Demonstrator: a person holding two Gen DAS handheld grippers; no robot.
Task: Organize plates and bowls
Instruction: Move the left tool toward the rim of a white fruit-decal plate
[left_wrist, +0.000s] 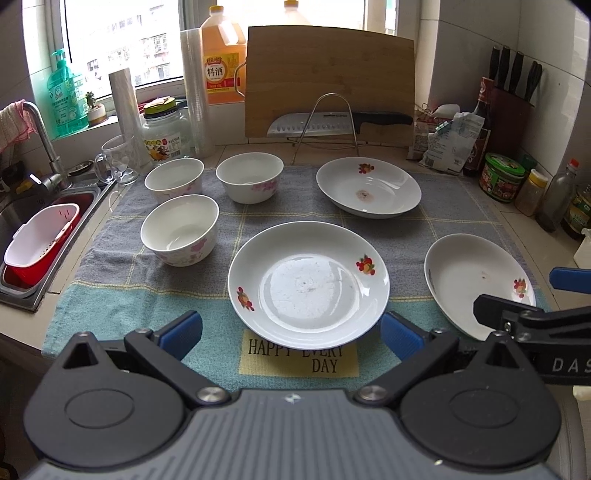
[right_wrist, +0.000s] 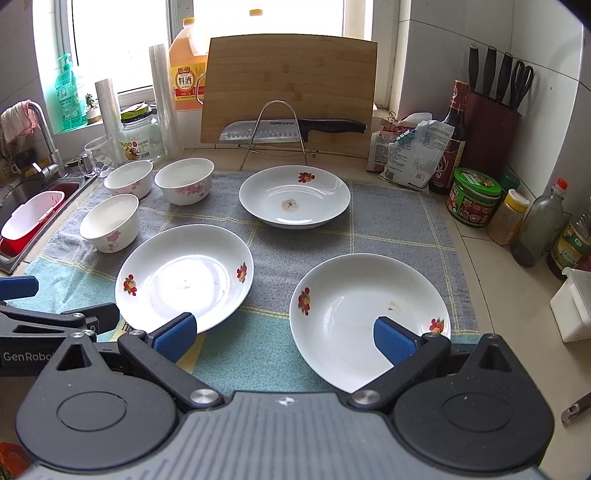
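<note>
Mat (left_wrist: 147, 295) reads "HAPPY EVERY DAY", knife (right_wrist: 266, 130) says SUPOR. Three plates (left_wrist: 308, 284) centre to right, three bowls (left_wrist: 180, 234) far left. Left gripper (left_wrist: 291, 332) and right gripper (right_wrist: 284, 336) both spread apart, holding nothing.

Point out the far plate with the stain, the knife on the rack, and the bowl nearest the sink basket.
Far plate (right_wrist: 294, 197): right wrist view, on its stained centre.
Knife (right_wrist: 258, 132): right wrist view, on the blade.
Bowl (left_wrist: 180, 229): left wrist view, on its inside wall.

The right tool (right_wrist: 284, 338) is hovering wide open at lower centre, three plates (right_wrist: 184, 275) and three bowls (right_wrist: 184, 185) sitting on the cloth (right_wrist: 388, 236).
</note>
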